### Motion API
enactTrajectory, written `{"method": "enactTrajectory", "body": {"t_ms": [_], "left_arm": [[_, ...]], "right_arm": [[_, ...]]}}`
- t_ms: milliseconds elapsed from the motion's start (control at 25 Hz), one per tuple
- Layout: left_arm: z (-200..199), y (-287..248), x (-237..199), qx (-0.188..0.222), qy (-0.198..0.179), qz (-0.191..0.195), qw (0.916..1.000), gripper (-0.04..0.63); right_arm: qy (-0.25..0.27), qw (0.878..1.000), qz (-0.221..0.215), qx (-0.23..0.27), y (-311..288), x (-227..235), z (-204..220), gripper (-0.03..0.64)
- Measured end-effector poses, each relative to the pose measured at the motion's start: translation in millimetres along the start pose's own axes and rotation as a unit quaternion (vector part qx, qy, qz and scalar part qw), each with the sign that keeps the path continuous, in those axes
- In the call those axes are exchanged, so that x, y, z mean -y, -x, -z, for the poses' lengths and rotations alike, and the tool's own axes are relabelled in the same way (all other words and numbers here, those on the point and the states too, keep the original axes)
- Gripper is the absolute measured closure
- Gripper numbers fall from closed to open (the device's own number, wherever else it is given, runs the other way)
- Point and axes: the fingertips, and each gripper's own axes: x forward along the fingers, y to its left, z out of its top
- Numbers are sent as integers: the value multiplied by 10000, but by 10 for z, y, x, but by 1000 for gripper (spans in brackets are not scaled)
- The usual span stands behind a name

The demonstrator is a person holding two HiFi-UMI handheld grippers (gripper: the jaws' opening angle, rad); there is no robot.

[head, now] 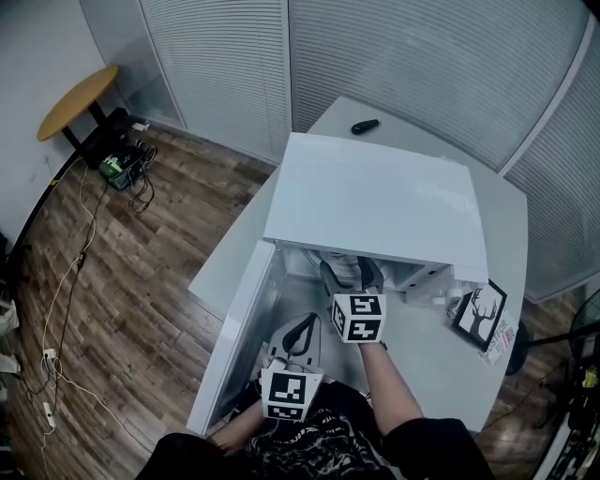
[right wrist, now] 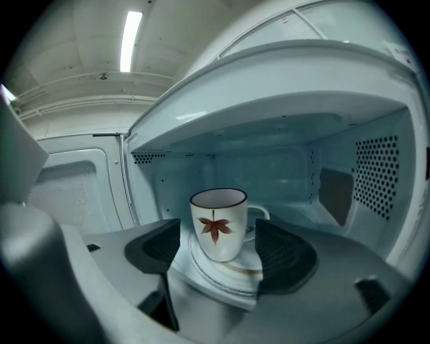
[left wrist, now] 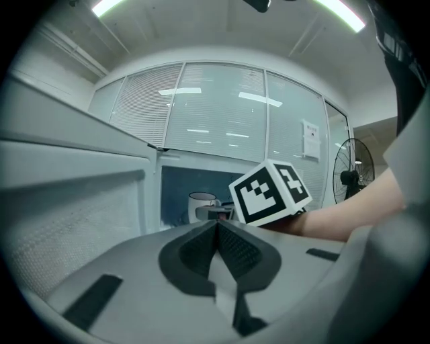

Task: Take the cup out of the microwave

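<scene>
Ribbed-padded right claw (right wrist: 220, 248), glossy leaf-printed cup (right wrist: 216, 225); ringed round plate (right wrist: 225, 279)

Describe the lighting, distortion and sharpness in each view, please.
Head view: soft, even light; wide-angle bending at the edges; microwave sharp. Left gripper view: strong fisheye with dark corners; ceiling light glares. Right gripper view: fisheye curves the microwave cavity; cup sharp, in cool bluish light.

Left tool (left wrist: 216, 227) closed; right tool (right wrist: 217, 236) jaws apart.
</scene>
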Motion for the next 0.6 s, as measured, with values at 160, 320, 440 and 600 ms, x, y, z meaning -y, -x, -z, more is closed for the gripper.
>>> {"method": "enactTrajectory", "body": {"t_ms": [160,320,440,600], "left_arm": [[0,7,65,-16,-20,135,9999,589],[12,-24,57,-82,-91,175,9998,589],[26,-19,76,-120,-77,208,9997,589],[58,-12,54,-163,-50,218,9996,589]], "right_arm": [[-14,10000,57,-35,-76,18,16,284],[1,9999,100,-77,-164,32,32,284],[51,9999,127,-105,-201,30,41,282],[81,9998,118,-133,-309,0,21,283]]}}
